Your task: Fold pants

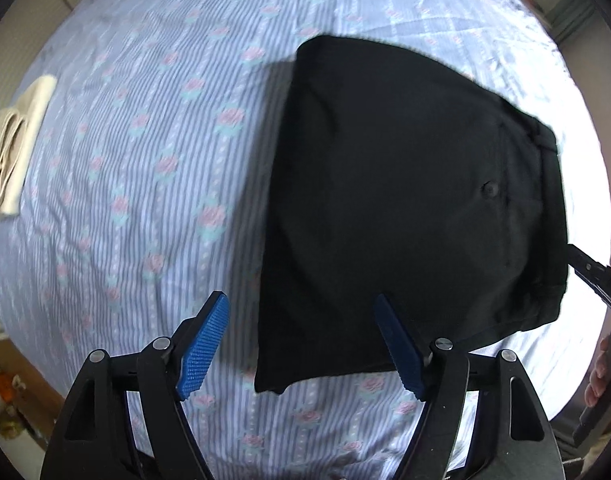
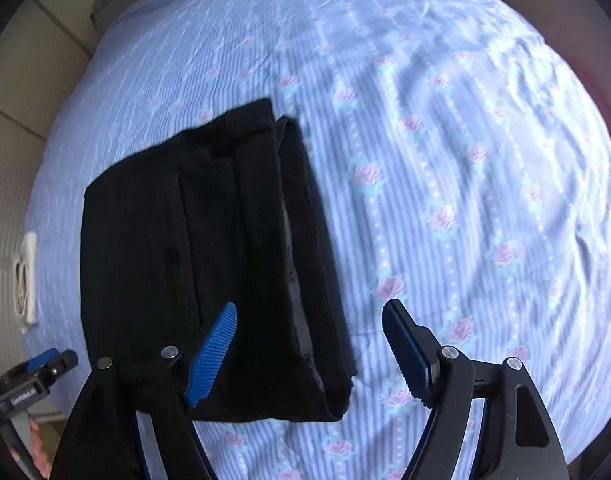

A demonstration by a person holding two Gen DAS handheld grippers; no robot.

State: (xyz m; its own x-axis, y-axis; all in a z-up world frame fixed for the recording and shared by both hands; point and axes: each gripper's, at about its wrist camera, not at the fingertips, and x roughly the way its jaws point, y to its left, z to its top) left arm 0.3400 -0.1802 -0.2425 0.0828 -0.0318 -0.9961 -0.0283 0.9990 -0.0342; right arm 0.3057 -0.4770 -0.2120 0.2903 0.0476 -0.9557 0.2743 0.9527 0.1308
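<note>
Black pants (image 1: 405, 200) lie folded into a compact rectangle on the striped, rose-printed bedsheet (image 1: 145, 160). Long axis runs away from both tools, waistband end to the right side of the stack; layered edges and waistband lining show in the right wrist view (image 2: 209, 264).

Left gripper (image 1: 305, 344): jaws spread wide, nothing between them. Near left corner of the pants sits directly ahead, just beyond and between the blue pads; bulk of the fabric lies forward and to the right.

Right gripper (image 2: 309, 350): jaws likewise apart, holding nothing. Near right corner of the pants lies between its pads; bulk extends forward and left.

Judgement: folding looks nearly or fully complete; each tool is about equally near its own corner, so any further fold or smoothing would start from the near edge.

Periphery: folded cream garment (image 1: 13, 148) far left of the left gripper, well apart from the pants.
</note>
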